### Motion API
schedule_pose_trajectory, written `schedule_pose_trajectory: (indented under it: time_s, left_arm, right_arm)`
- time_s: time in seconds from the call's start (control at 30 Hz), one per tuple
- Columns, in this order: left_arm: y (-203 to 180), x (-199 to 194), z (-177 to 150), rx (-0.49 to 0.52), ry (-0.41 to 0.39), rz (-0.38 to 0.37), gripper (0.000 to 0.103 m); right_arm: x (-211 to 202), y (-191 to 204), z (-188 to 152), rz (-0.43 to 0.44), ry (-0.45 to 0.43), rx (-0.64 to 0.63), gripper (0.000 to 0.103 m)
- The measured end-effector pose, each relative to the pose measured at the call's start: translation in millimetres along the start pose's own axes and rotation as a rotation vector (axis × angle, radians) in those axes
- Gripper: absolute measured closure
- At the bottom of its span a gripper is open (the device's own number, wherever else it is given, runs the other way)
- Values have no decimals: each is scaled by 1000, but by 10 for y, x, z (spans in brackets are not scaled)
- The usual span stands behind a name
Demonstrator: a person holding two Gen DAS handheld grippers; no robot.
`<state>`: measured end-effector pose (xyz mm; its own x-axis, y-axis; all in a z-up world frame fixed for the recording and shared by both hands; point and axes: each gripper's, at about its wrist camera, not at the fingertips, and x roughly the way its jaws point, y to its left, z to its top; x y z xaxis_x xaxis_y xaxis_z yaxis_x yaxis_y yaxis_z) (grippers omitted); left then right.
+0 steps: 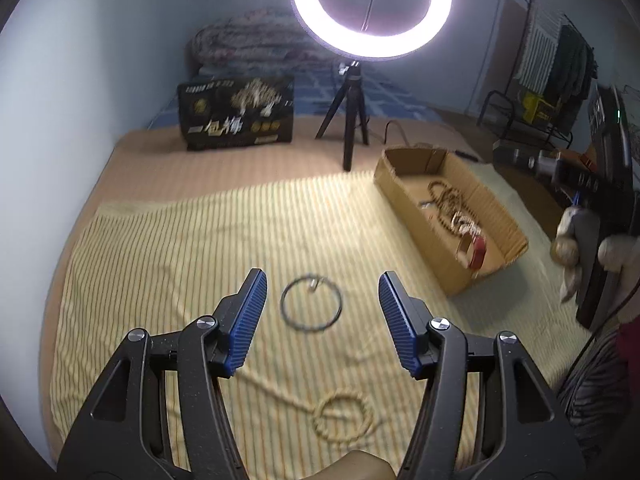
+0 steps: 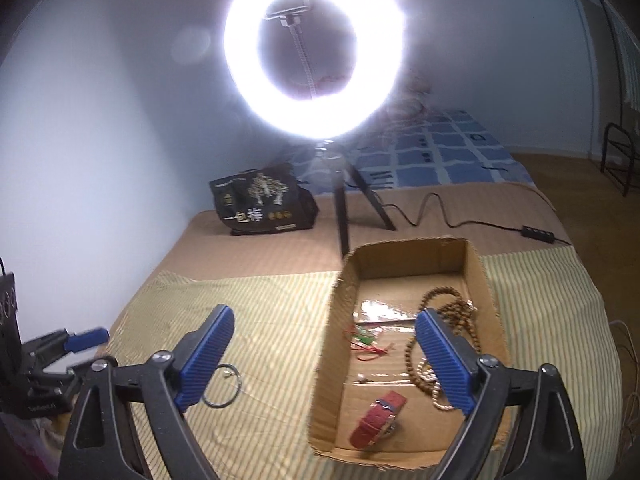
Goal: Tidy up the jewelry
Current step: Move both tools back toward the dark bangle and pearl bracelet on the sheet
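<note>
- My left tool (image 1: 322, 292) has its jaws spread wide and holds nothing; it hangs above the striped cloth (image 1: 168, 248) on the bed, aimed at the thin dark ring bracelet (image 1: 311, 303) that lies flat between the two blue pads.
- My right tool (image 2: 324, 354) is wide open too and empty, over the near end of the cardboard box (image 2: 332, 320). I judge the left does this pick and the right only waits.
- The box is the goal, as I read the task: it already has a brown bead string (image 2: 448, 304), a red watch strap (image 2: 378, 414) and some small red and green bits in it. The box sits to the right of the bracelet, near but not touching.
- A pale bead loop (image 1: 342, 410) lies on the cloth nearer to me than the bracelet, apart from it. I would leave it for a later pick.
- To do this well, I would lower the left tool straight down so that one pad lands inside the ring and one outside, then close across the wire at one side. Closing around the whole ring would probably only flatten it against the cloth.
- The small charm or clasp at the ring's far edge is too blurred to make out; I would grip away from it.
- The cloth is loose and wrinkled, so I would pinch lightly to avoid catching fabric with the wire.
</note>
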<state>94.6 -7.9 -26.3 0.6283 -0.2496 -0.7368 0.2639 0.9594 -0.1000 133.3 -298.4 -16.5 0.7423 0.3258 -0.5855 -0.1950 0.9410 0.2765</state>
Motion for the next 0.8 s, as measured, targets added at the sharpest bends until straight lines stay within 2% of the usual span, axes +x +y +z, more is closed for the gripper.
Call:
schedule_pose_trajectory:
  time_s: [0.13, 0.37, 0.57, 0.63, 0.77, 0.8]
  left_arm:
    - [99, 41, -248, -30, 45, -7, 43]
    - [153, 59, -538, -34, 89, -16, 43]
    - [173, 140, -757, -44, 131, -49, 43]
    - [172, 188, -802, -42, 145, -57, 48]
    - [152, 291, -919, -49, 182, -88, 50]
    - [142, 310, -929, -46, 187, -91, 54]
  right_arm:
    - [53, 172, -28, 31, 1, -19, 3]
    - [199, 463, -79, 49, 18, -83, 2]
    - [406, 704, -179, 59, 102, -167, 2]
    - [472, 776, -241, 61, 125, -197, 3]
    - [608, 862, -351, 59, 178, -236, 3]
    - [640, 870, -380, 62, 191, -241, 3]
